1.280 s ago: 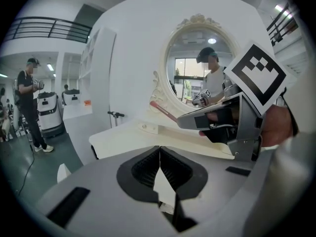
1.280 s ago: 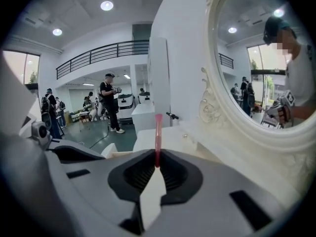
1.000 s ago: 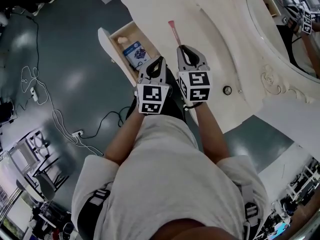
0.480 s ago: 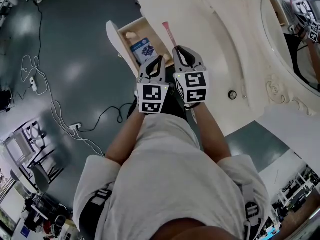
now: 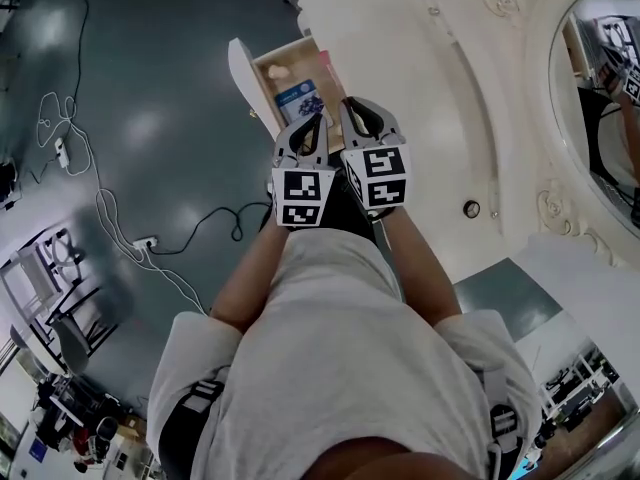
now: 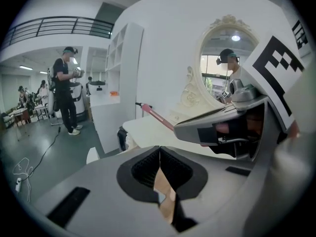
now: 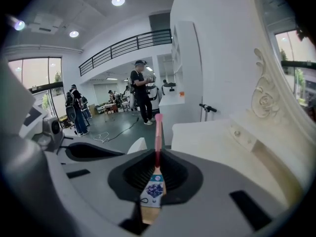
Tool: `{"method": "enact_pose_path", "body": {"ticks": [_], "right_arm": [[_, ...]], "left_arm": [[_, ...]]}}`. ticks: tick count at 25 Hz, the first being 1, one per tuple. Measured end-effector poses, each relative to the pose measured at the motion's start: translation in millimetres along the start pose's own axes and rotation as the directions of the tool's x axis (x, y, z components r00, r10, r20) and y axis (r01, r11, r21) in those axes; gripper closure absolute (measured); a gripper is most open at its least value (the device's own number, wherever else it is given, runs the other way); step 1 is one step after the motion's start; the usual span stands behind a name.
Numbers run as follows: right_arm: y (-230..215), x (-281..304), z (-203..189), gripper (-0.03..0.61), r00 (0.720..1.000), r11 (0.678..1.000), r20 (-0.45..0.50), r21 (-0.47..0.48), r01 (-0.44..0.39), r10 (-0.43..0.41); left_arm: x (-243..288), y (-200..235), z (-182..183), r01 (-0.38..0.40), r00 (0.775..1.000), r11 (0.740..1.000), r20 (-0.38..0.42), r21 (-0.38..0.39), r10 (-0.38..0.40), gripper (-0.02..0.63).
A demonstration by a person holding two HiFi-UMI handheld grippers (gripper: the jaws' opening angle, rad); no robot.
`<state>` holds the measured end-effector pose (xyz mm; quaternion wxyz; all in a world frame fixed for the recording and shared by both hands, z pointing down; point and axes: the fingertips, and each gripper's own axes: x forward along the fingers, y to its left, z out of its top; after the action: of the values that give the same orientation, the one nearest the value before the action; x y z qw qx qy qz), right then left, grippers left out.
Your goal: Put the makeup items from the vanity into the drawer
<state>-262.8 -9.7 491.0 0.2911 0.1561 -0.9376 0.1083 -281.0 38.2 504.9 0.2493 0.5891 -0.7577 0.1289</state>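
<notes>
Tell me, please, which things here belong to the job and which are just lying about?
Job:
- pink makeup stick, clamped in the right hand-held gripper
- open drawer
- blue-and-white packet inside it
- vanity top

Lying about:
- floor cables
- mirror

Shirt (image 5: 340, 348): pale, short-sleeved
Shoulder straps (image 5: 200, 396): dark, white-striped
Left gripper (image 5: 318, 120), right gripper (image 5: 352, 106): grey shells, black-and-white marker cubes

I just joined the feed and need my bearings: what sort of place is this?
Probably a lab or studio, not a home: an ornate vanity on a grey floor strewn with cables, other people working nearby.
</notes>
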Motion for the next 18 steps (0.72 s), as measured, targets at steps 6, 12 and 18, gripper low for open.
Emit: {"method": "enact_pose_path", "body": {"ticks": [6, 12, 18], "right_arm": [[20.7, 42.7, -0.2, 0.538, 0.998, 0.999, -0.046, 0.009, -0.049, 0.049], [32.1, 78.1, -11.3, 0.538, 0.993, 0.997, -0.102, 0.037, -0.061, 0.065], [31.9, 107.9, -39.1, 0.538, 0.981, 0.998, -0.188, 0.039, -0.043, 0.049]], "left_arm": [[9.9, 44.7, -5.8, -0.047, 0.998, 0.999, -0.037, -0.028, 0.046, 0.607], [22.7, 83.5, -17.8, -0.077, 0.994, 0.996, -0.087, -0.048, 0.073, 0.607], [42.4, 102.6, -34.4, -0.073, 0.988, 0.994, -0.139, -0.079, 0.061, 0.606]]}}
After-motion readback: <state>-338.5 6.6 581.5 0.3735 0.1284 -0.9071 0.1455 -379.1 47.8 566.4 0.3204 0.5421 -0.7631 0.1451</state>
